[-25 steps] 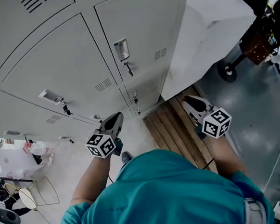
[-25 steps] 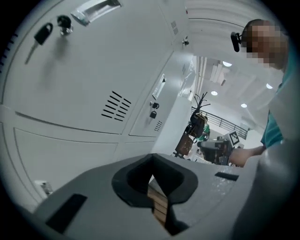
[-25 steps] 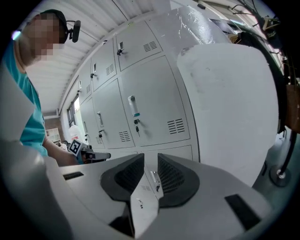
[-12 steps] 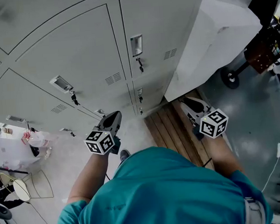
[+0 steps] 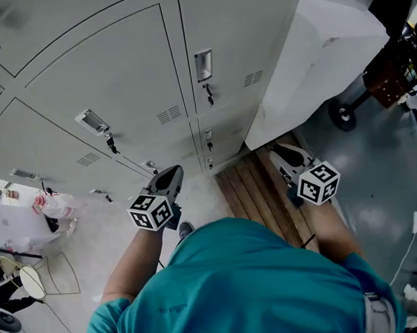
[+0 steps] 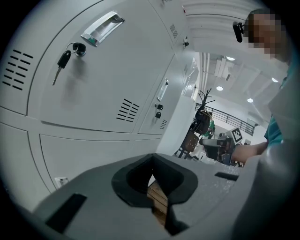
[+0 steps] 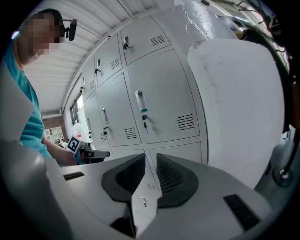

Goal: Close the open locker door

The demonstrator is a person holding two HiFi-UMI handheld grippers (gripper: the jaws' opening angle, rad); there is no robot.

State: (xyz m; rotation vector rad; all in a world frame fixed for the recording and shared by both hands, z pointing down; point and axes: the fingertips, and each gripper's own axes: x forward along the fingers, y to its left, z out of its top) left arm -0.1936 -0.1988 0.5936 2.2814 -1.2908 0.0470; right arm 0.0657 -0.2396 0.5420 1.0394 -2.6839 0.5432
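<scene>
A bank of grey lockers [image 5: 116,83] fills the upper head view. Every door that shows sits flush; I see no open door. The nearest column has a recessed handle [image 5: 202,64] with a key [image 5: 208,94] under it. My left gripper [image 5: 168,180] points at the lockers' lower row, shut and empty; in its own view [image 6: 152,161] the tips touch below a door with a hanging key [image 6: 61,61]. My right gripper [image 5: 283,153] hovers over the wooden pallet, and in its view [image 7: 150,157] a narrow gap shows between the jaws, with nothing in it.
A bulky white block [image 5: 314,53] stands against the lockers' right end. A slatted wooden pallet [image 5: 261,194] lies on the floor below it. A wheeled stand [image 5: 341,116] is at the far right. Bags and clutter [image 5: 26,219] sit at the left.
The head view swung, so the lockers slid right in the picture and more of the left columns shows. Both grippers shifted slightly and stay empty.
</scene>
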